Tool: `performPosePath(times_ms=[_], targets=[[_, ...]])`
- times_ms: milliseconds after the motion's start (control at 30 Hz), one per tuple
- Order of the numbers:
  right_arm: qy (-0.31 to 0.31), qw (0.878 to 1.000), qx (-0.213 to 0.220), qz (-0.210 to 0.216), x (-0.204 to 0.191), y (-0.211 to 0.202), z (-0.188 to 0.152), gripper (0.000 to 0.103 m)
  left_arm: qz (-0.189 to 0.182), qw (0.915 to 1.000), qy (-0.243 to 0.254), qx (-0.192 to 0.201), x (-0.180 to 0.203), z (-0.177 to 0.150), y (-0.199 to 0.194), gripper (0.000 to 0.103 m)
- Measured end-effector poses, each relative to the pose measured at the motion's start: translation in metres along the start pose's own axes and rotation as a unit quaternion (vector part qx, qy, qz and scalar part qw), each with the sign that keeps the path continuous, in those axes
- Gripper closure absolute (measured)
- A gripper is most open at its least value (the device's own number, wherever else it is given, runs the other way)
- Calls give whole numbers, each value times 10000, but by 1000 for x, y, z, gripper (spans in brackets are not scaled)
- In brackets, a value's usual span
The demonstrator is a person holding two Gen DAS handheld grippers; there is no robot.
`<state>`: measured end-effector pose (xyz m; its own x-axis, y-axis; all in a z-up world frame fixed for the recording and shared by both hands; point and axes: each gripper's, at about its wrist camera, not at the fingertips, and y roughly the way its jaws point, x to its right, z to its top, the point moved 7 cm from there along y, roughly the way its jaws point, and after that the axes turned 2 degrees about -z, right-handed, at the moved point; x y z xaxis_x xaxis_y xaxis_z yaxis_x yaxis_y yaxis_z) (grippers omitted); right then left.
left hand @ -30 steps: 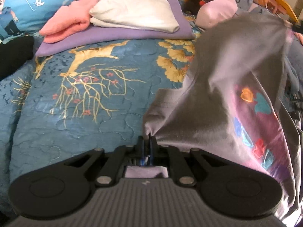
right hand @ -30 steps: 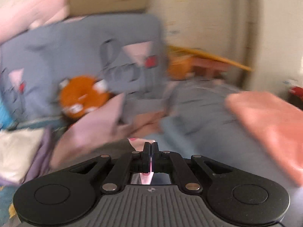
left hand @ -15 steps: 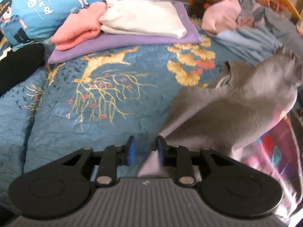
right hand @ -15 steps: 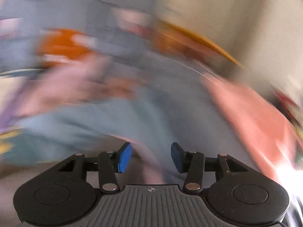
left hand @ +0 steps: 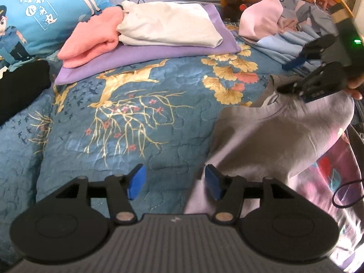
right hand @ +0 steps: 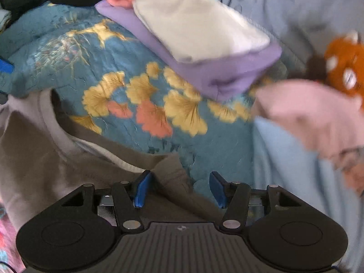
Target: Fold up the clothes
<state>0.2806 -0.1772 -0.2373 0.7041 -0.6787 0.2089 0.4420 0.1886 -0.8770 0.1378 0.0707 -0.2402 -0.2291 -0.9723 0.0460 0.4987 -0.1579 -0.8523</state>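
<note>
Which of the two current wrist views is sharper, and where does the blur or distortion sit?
Left wrist view: mostly sharp, quilt pattern and folded white garment crisp; fisheye bends the edges, and the gray shirt and right gripper are slightly smeared. Right wrist view: softer overall, motion blur strongest at the right on the pink cloth and plush toy; its own fingers stay sharp.
</note>
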Motion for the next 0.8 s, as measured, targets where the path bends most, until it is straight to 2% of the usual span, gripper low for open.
performPosePath(times_ms=[33, 67, 100, 200, 300, 467, 533, 633, 800], targets=[[150, 9998, -51, 97, 2, 3, -1, 57, 3, 10000, -6, -3, -1, 0, 0, 40], [269, 9993, -55, 247, 3, 1, -2, 86, 5, 10000, -13, -5, -1, -1, -1, 40], [368, 9986, -54, 373, 4, -1, -3, 95, 5, 10000, -23, -1, -2, -1, -1, 40], [-21, 9998, 173, -2, -4, -20, -8, 98, 8, 10000, -18, 44, -1, 1, -2, 40], [104, 9973, 706, -180, -9, -55, -7, 98, 13, 9999, 1, 133, -2, 4, -7, 37], [-175, 9864, 1488, -677, -20, -137, -16, 98, -246, 9992, -83, 300, -8, 11, -15, 34], [-457, 9816, 1639, -871, -29, -165, -20, 98, -546, 9978, -82, 357, -7, 17, -17, 29], [-611, 9791, 1686, -963, -40, -194, -30, 98, -1082, 9934, 316, 221, 12, 21, -10, 27], [-649, 9790, 1608, -1074, -50, -213, -50, 98, -1964, 9757, 974, -9, 43, 26, 1, 27]])
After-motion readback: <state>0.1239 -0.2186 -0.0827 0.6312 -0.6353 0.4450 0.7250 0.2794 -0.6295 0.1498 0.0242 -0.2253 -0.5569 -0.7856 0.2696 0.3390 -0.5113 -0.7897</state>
